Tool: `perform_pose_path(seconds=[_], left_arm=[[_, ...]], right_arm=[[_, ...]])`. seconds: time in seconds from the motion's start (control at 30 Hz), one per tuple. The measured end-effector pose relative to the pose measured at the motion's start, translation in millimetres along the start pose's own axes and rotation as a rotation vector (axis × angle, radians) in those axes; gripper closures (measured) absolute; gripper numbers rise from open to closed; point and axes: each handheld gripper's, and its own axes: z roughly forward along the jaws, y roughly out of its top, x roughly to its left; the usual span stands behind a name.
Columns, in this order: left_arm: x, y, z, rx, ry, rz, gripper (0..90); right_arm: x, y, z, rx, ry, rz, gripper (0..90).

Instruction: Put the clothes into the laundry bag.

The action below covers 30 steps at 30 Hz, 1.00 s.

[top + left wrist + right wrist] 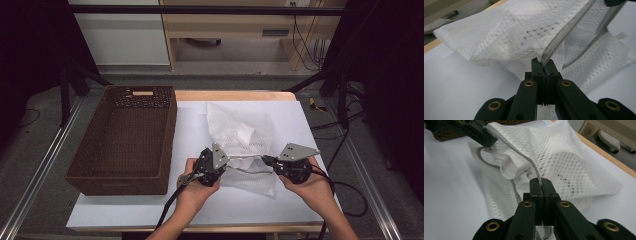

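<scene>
white mesh laundry bag [240, 135], grey zipper edge [564, 32] taut between left tongs [543, 65] and right tongs [541, 183], both pinching it

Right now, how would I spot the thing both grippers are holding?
Find the white table, then look right of the brown woven basket. The white mesh laundry bag lies there, see-through netting with a grey zipper edge.
</scene>
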Motion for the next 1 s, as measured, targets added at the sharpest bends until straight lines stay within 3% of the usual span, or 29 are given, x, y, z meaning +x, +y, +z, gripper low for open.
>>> perform_pose_path(seconds=[0.13, 0.27, 0.43, 0.7, 1.0], left_arm=[[-10.8, 4.7, -5.8, -0.013, -0.032, 0.008, 89.1], [-15.0, 1.7, -8.8, -0.009, -0.021, 0.035, 89.0], [-8.2, -13.3, -7.7, 0.008, -0.006, 0.013, 89.0], [6.4, -41.1, -7.1, 0.062, 0.049, 0.011, 89.1], [12.8, -65.1, -8.0, 0.110, 0.060, -0.010, 89.0]], right_arm=[[-4.8, -2.6, -7.4, 0.007, -0.009, 0.003, 89.3], [-4.8, -6.7, -10.0, 0.012, 0.000, 0.009, 89.4], [5.1, -11.4, 0.0, 0.022, 0.025, 0.001, 89.3], [23.7, -13.0, 26.9, 0.040, 0.063, -0.026, 89.1], [44.4, -20.2, 46.0, 0.062, 0.103, -0.087, 89.0]])
